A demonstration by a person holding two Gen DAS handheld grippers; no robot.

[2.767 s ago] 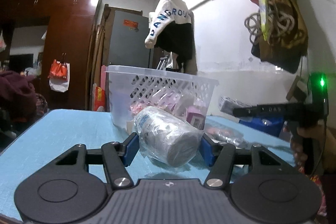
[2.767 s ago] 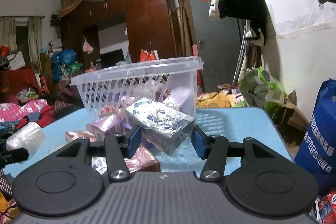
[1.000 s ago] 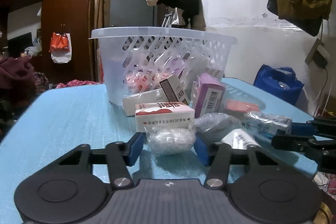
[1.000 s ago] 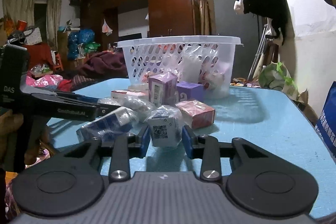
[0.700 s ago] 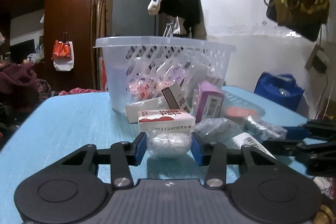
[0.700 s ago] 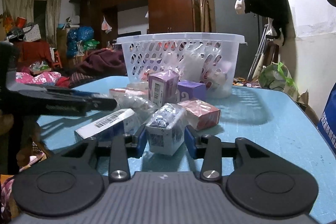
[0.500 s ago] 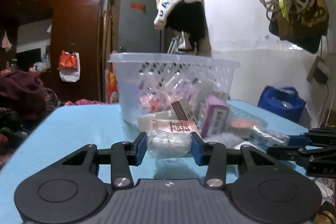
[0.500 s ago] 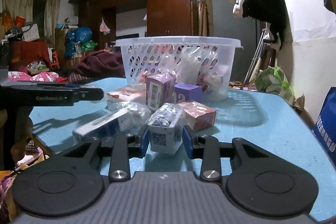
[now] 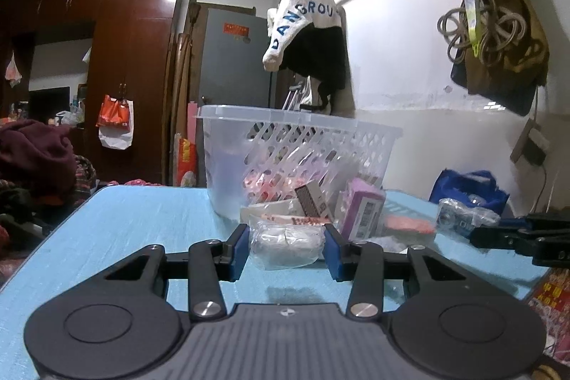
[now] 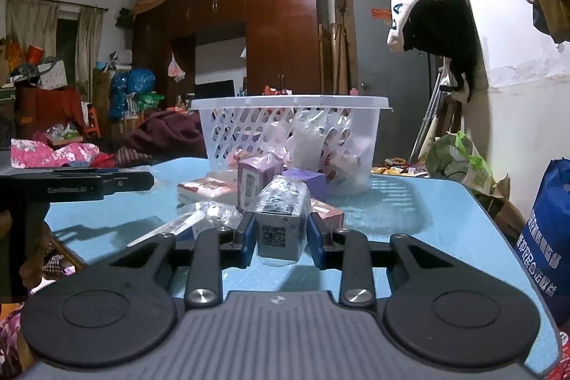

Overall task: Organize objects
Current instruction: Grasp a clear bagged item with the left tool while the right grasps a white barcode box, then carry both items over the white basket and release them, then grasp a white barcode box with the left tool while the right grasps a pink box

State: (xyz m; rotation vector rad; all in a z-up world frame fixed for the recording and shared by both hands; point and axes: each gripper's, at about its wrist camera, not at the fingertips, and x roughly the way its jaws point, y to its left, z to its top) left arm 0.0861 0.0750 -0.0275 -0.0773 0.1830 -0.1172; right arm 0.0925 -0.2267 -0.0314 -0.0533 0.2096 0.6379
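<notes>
Nearest to you on the left side, your left gripper [image 9: 285, 250] has its blue pads pressed against both ends of a small white roll in clear wrap [image 9: 286, 246], which sits clear of the blue table [image 9: 117, 234] (its shadow falls on the table just below). On the right side, your right gripper [image 10: 281, 239] pinches a plastic-wrapped box with a QR code [image 10: 281, 223] on its near face, the pads tight on its two sides.

Just past the right gripper's fingers a loose heap lies on the table: a white tube-like pack in clear plastic [image 10: 185, 223] to the left, a pink-and-white carton [image 10: 206, 189] behind it, an upright purple box with a barcode [image 10: 258, 178], a darker purple box [image 10: 306, 178] and a red-pink box [image 10: 329, 212] touching the wrapped box's right side. In the left wrist view the same heap shows just behind the roll, with your right gripper's dark fingers coming in from the right edge holding its wrapped box.

Behind the heap stands the white lattice basket [image 10: 288, 134], upright, already holding wrapped packets that show pink and white through its holes. Beyond the table a dark red wardrobe [image 10: 278, 34], a grey door [image 9: 235, 66] and a hanging white-and-black garment [image 9: 310, 34] line the far wall.
</notes>
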